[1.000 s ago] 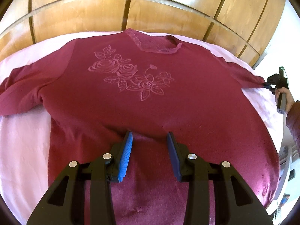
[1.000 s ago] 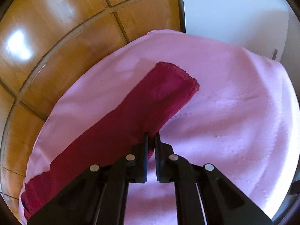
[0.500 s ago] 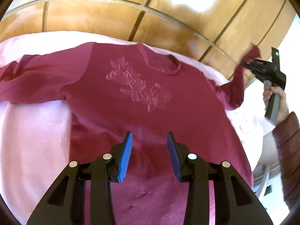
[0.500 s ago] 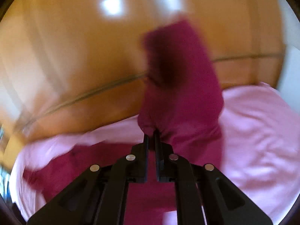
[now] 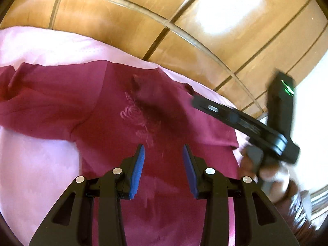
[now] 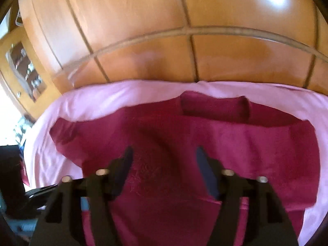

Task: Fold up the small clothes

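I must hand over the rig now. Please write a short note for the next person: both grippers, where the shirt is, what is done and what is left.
Left gripper: open, empty, above the lower front of the maroon shirt.
Right gripper: open, empty, above the shirt body.
The shirt lies front up on the pink sheet.
Done: the right sleeve is folded in across the chest and released.
Left: the left sleeve is still spread out; fold it in, then fold the body.
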